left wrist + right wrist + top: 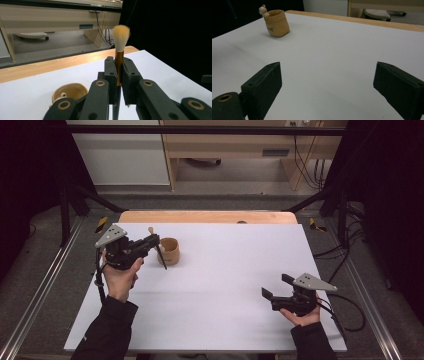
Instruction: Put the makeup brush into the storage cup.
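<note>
Tan-bristled brush [119, 56] clamped, left gripper [119, 75], perhaps beside pot [169, 251]

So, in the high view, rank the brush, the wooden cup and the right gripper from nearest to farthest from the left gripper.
1. Brush: clamped in the left gripper's jaws, bristles up.
2. Wooden cup: just right of it, on the white table.
3. Right gripper: far across, near the table's right front, jaws open.

High view overhead, both claw views low — cup [276, 23] shared
</note>
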Motion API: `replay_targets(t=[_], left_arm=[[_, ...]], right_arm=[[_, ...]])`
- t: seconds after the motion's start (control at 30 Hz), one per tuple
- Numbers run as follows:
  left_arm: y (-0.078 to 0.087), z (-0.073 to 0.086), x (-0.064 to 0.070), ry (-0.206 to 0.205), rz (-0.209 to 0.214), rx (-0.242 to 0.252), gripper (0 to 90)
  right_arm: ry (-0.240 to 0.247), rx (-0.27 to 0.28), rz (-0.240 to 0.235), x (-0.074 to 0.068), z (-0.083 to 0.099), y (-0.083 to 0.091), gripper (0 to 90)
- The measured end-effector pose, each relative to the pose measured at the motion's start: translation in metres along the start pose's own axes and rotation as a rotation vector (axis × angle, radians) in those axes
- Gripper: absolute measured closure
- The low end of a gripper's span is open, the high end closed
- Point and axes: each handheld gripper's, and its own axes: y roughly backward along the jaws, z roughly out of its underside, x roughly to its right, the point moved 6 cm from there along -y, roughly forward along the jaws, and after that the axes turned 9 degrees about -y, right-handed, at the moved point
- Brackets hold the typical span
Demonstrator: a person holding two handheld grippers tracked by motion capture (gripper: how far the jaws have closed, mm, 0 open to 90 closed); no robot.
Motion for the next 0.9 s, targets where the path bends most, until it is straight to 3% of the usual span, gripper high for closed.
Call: replay_targets(t=[0.3,0.9], left_arm=[[-0.008,-0.011,-0.007,0.005,-0.009,-0.004,83.4],[-0.025,-0.03,-0.022,-0.03,-0.049,-0.022,83.5]], right_arm=[[0.0,0.0,-0.009,-0.001,0.001,0.0,9.0],[-0.004,0.002,-0.011,-0.001,0.0,0.0,9.2]])
